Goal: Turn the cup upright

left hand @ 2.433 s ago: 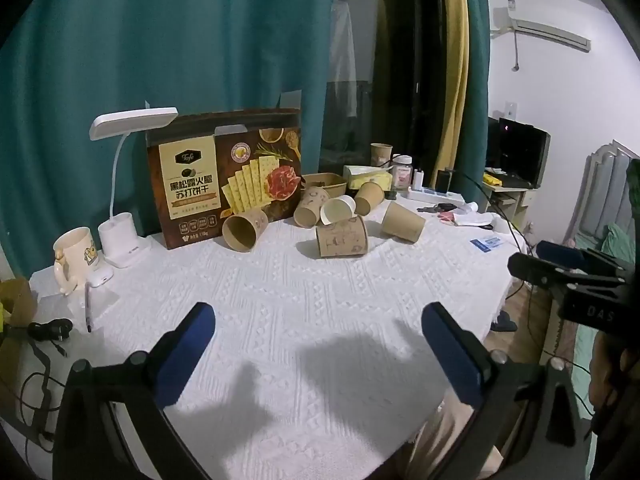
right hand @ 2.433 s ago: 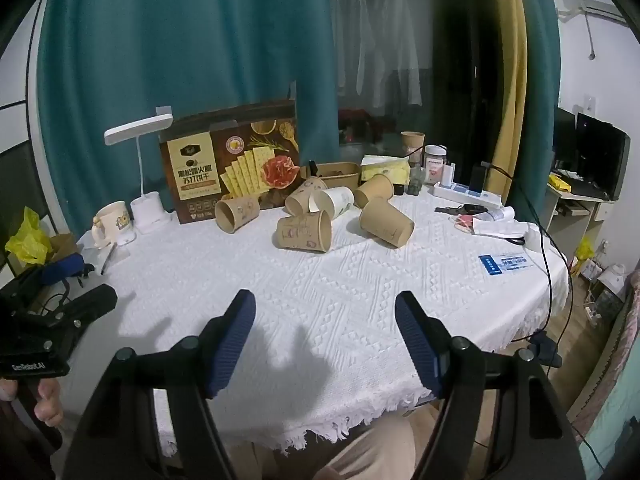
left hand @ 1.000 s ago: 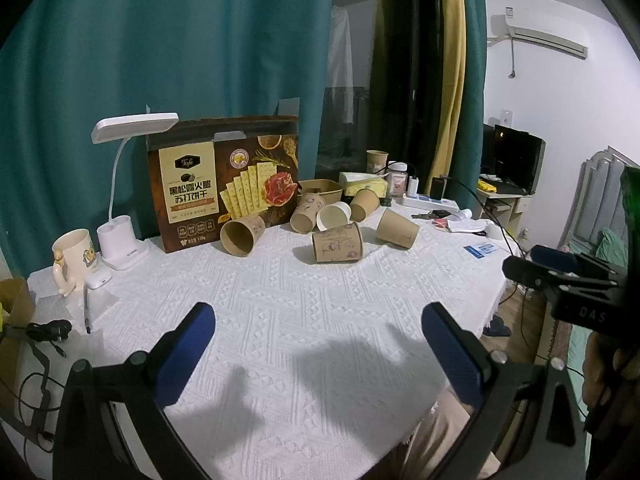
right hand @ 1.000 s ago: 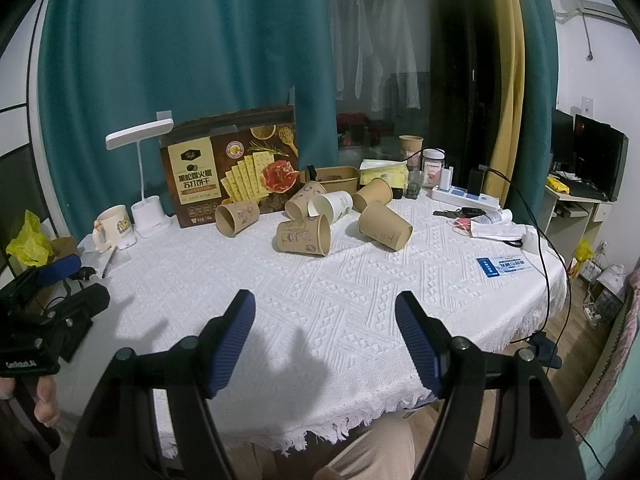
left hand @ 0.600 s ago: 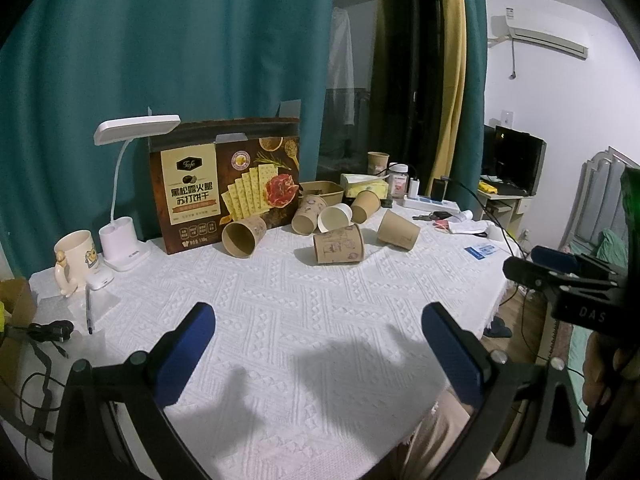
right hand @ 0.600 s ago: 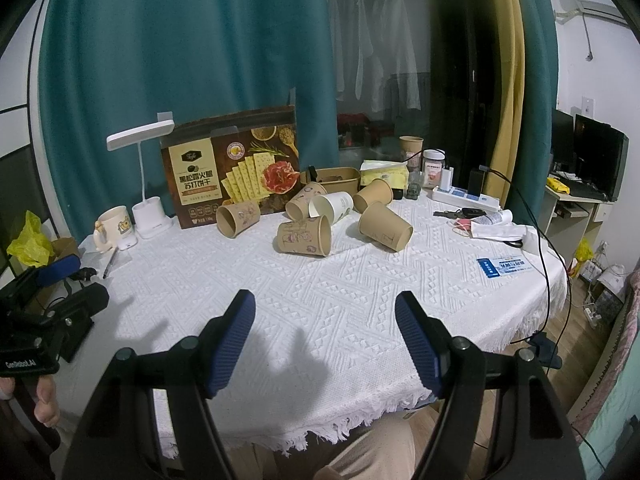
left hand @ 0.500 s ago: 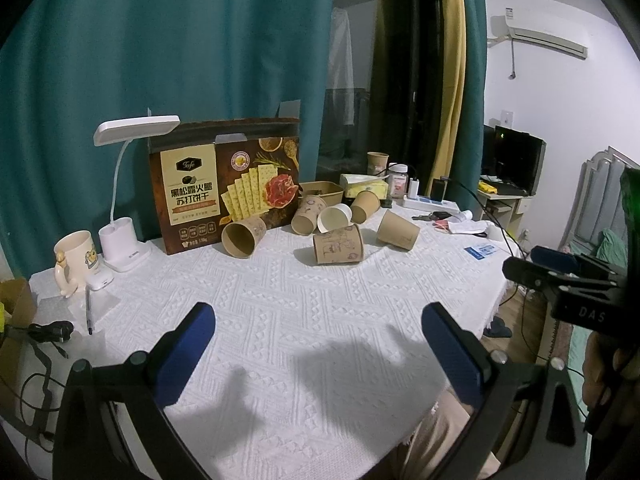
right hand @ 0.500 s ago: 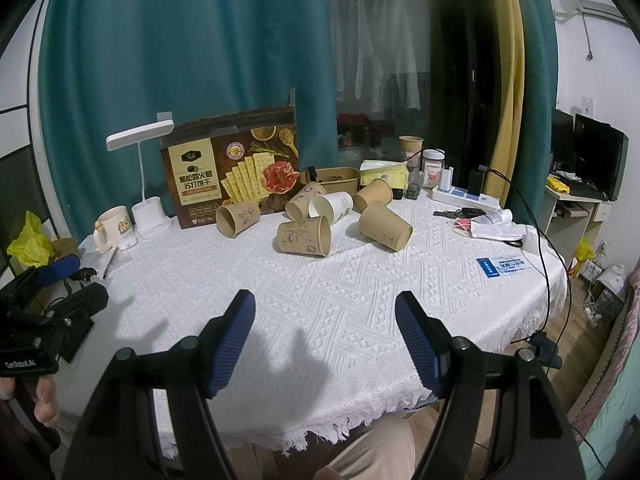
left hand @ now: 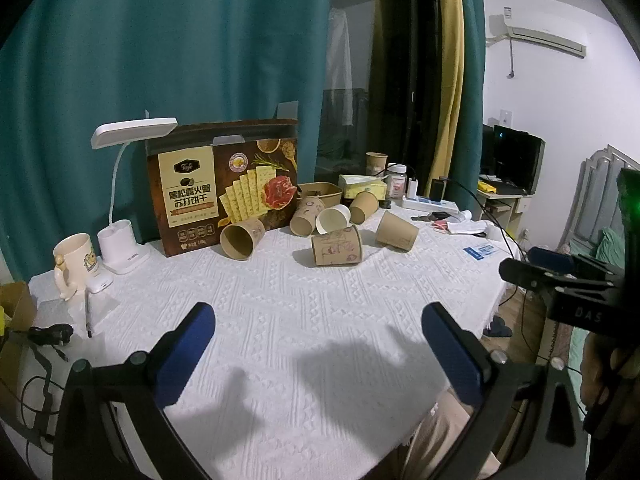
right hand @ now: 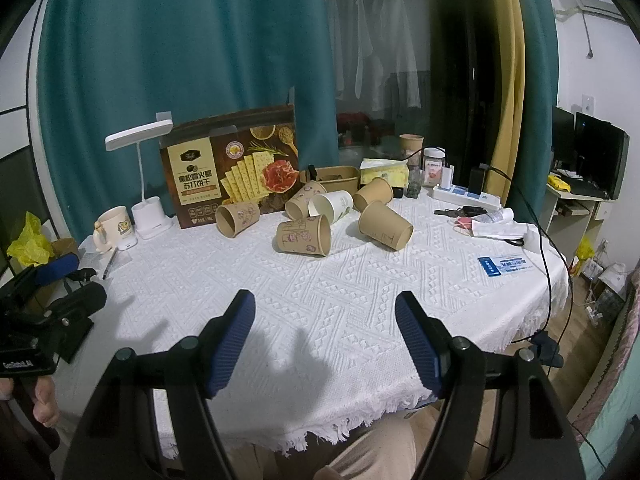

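Several brown paper cups lie on their sides in a cluster at the far middle of the white tablecloth (left hand: 304, 320). Nearest is a cup with drawings (left hand: 337, 245) (right hand: 304, 236). A plain cup (left hand: 397, 231) (right hand: 386, 226) lies to its right, and another (left hand: 238, 238) (right hand: 236, 220) to its left with its mouth towards me. My left gripper (left hand: 318, 320) is open over bare cloth, well short of the cups. My right gripper (right hand: 325, 304) is also open and empty near the table's front edge.
A brown cracker box (left hand: 224, 184) stands behind the cups. A white desk lamp (left hand: 120, 184) and a mug (left hand: 74, 260) are at the left. An upright cup (left hand: 376, 162), a jar, a power strip (right hand: 466, 196) and cables are at the back right.
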Demonstrator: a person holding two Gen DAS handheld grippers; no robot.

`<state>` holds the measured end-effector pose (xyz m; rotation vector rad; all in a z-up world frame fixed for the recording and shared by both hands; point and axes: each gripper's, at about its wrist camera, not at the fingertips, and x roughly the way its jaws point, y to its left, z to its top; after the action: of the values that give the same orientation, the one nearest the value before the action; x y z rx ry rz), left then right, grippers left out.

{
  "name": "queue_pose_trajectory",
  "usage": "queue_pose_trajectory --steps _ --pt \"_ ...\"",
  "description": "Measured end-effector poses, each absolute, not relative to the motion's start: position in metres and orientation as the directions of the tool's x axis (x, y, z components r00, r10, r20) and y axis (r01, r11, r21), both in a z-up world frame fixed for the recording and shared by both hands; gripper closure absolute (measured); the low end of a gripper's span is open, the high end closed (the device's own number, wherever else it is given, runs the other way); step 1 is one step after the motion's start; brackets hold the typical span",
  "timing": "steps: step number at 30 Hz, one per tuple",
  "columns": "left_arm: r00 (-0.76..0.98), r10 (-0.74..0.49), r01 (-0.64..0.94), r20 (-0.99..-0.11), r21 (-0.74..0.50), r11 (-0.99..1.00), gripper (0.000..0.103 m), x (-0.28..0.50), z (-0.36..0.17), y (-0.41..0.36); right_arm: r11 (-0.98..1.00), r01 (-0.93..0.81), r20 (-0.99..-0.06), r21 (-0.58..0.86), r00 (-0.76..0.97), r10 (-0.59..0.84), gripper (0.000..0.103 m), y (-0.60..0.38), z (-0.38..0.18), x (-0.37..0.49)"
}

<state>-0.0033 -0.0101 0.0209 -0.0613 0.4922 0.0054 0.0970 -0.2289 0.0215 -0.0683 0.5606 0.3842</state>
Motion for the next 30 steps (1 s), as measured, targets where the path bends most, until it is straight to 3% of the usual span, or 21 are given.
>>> queue_pose_trajectory --steps 14,24,30 --pt "0.876 0.002 0.005 -0.482 0.012 1.0 0.0 0.023 0.022 -0.016 0.931 -0.363 -0.536 0.029 0.781 0.32 0.033 -0.235 0.027 0.117" --pt "0.762 -0.057 0.162 -0.646 0.105 0.981 0.0 0.163 -0.015 -0.007 0.94 -0.341 -0.626 0.011 0.731 0.272 0.033 -0.241 -0.012 0.223" --pt "0.715 -0.1 0.233 -0.692 0.101 0.967 0.0 0.251 -0.025 -0.01 0.945 -0.326 -0.652 0.026 0.711 0.264 0.033 -0.248 -0.028 0.283"
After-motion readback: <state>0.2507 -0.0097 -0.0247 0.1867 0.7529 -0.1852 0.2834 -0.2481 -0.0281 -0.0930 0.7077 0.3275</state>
